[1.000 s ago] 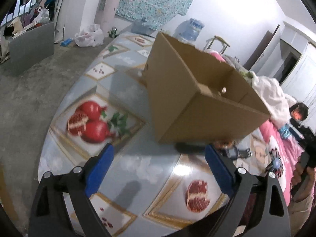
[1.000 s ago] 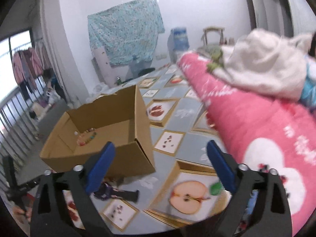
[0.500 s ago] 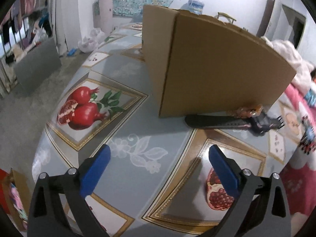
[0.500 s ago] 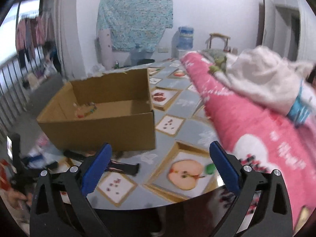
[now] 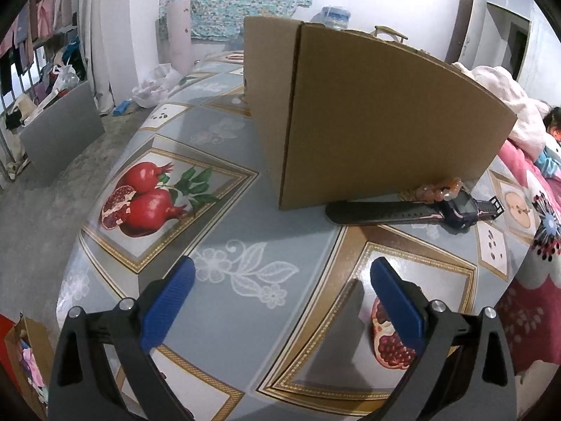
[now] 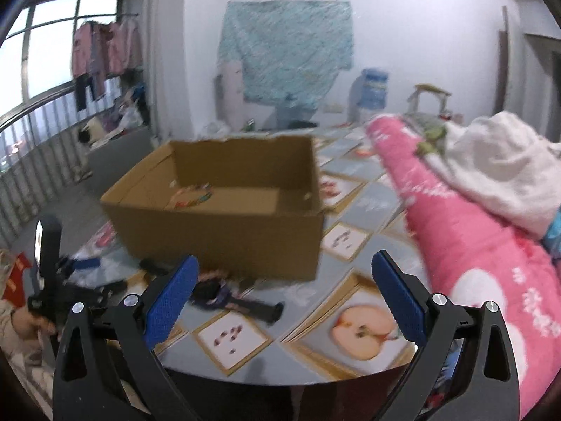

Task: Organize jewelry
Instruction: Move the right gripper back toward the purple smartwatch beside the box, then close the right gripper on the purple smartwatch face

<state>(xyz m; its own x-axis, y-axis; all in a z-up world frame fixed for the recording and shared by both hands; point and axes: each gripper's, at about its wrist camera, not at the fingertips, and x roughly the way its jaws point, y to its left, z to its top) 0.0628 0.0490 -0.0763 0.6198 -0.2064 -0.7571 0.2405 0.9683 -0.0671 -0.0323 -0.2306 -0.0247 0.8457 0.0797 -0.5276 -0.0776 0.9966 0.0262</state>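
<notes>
1. The left tongs [image 5: 280, 280] stood wide open and empty above the tabletop [image 5: 224, 224]; the right tongs [image 6: 282, 280] were open and empty too.
2. A watch [image 5: 413, 208] and bead bracelet [image 5: 433, 188] lay against the cardboard box [image 5: 378, 119].
3. The watch looked light and floppy, likely best pinched across its strap.

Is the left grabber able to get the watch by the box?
Probably yes. The left gripper is open and empty, and only bare tablecloth lies between it and the watch. The beaded bracelet and cardboard box crowd its far side.
</notes>
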